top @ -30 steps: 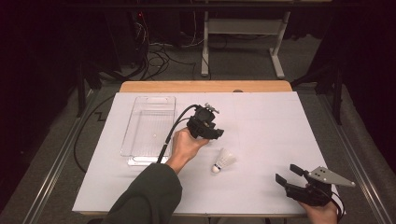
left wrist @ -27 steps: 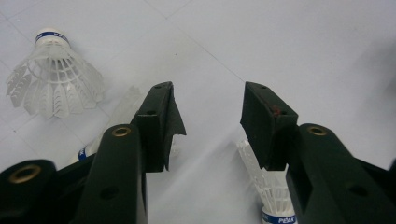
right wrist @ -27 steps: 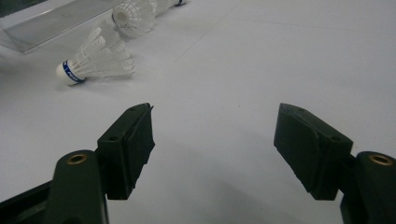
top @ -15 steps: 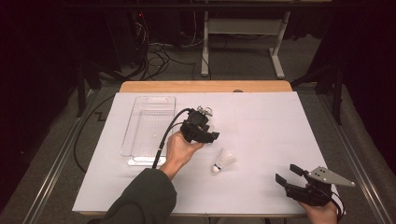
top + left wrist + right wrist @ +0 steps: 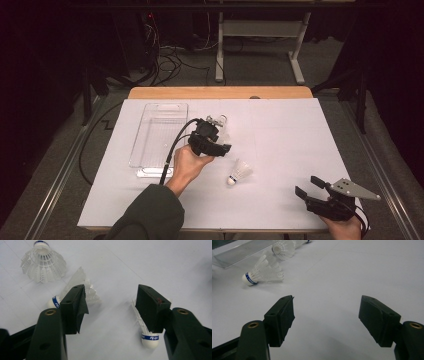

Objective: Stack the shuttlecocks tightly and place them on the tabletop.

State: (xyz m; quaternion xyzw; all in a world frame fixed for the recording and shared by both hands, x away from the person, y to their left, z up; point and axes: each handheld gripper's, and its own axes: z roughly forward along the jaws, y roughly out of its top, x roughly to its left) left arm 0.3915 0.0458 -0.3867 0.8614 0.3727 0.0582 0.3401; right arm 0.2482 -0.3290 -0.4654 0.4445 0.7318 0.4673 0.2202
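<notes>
Three shuttlecocks (image 5: 43,261), one clear tray (image 5: 159,137).

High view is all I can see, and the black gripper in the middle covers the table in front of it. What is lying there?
Observer: Seen along the left gripper, there are three shuttlecocks. The standing shuttlecock rests on its feathers with its cork up. The second shuttlecock and the third shuttlecock lie on their sides.
Operator: Is it gripping one of them?
Observer: No. Its jaws have just been opening, and only bare table shows between them. One lying shuttlecock is partly hidden behind each jaw.
Operator: Do they have any markings?
Observer: Yes. Each cork has a blue band, and the band on the third shuttlecock reads PEAK.
</notes>
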